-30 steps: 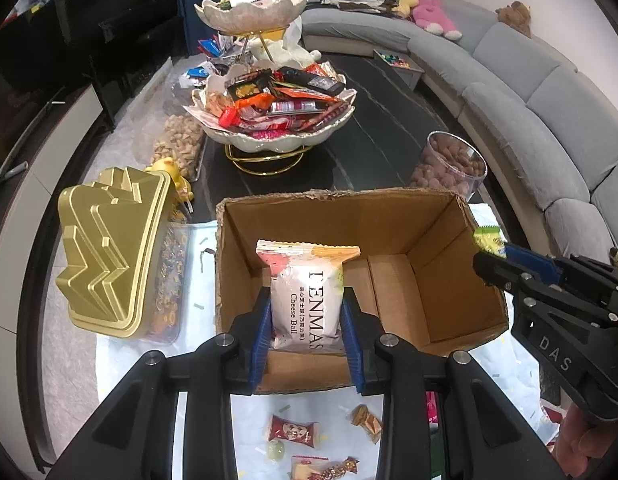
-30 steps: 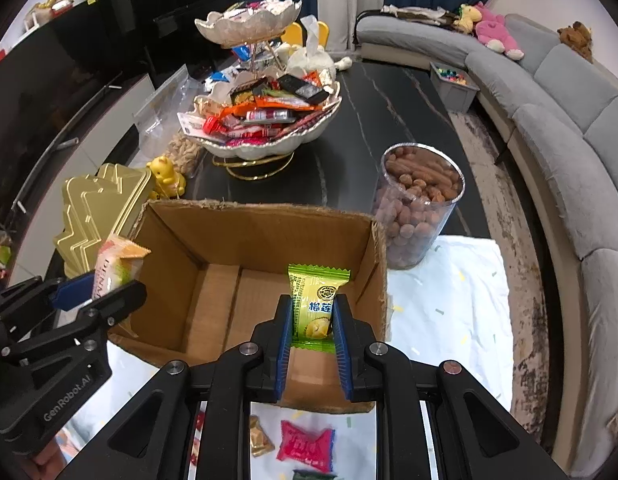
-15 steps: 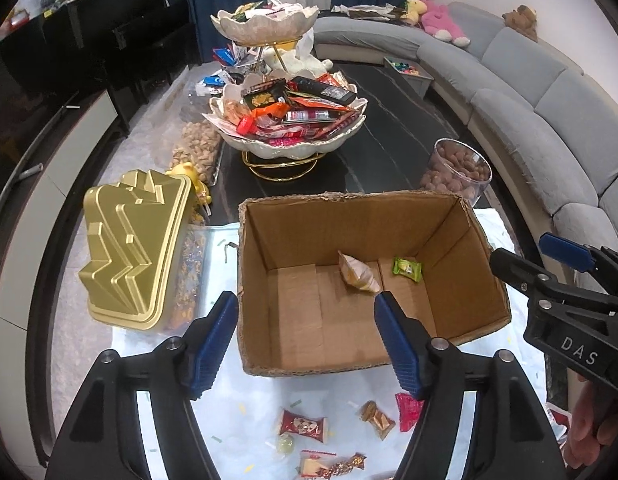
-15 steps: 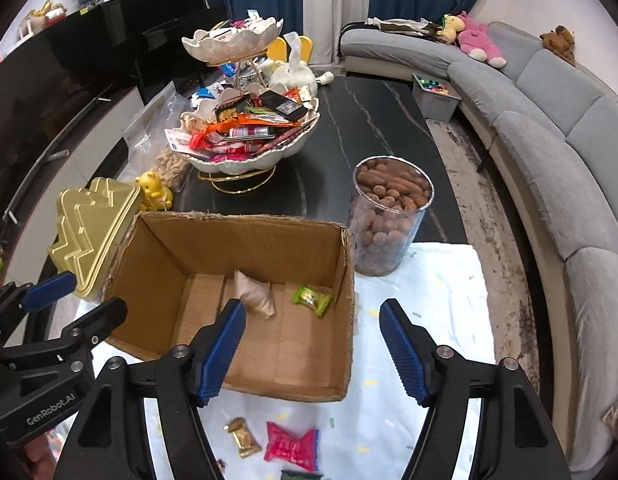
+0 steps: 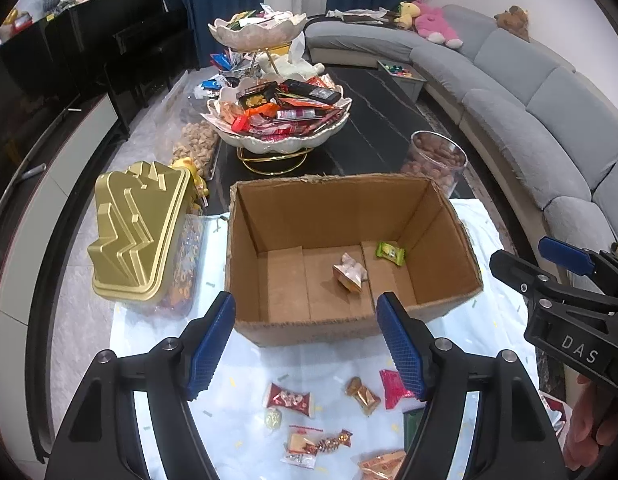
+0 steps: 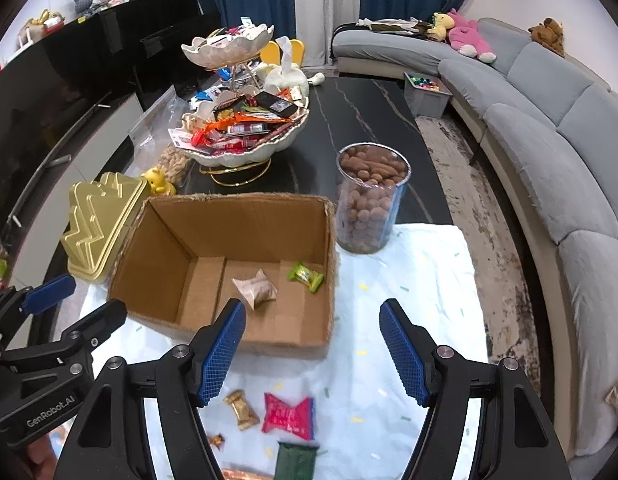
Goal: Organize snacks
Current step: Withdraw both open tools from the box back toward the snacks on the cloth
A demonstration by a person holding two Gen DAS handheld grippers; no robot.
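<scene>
An open cardboard box [image 5: 341, 208] [image 6: 245, 216] stands on a white cloth. On its floor lie a pale cheese-ball packet [image 5: 349, 276] [image 6: 255, 289] and a green candy [image 5: 390, 251] [image 6: 305, 276]. My left gripper [image 5: 305, 320] hangs open over the box's near wall, nothing between its blue pads. My right gripper [image 6: 313, 320] is also open and holds nothing, above the box's near right corner. Loose snacks lie on the cloth below the fingers: a red packet [image 5: 289, 398], a gold candy [image 5: 363, 394] [image 6: 241, 408], a pink packet [image 6: 289, 416].
A gold-lidded tin [image 5: 137, 232] sits left of the box. Behind it stand a two-tier shell bowl stand [image 5: 277, 136] full of snacks and a clear jar [image 6: 371, 196] of brown snacks. A grey sofa [image 5: 529, 100] curves along the right.
Both grippers opened and let go of the cheese-ball packet and the green candy, which now lie in the box. Both grippers drew back and a little up from the box.
</scene>
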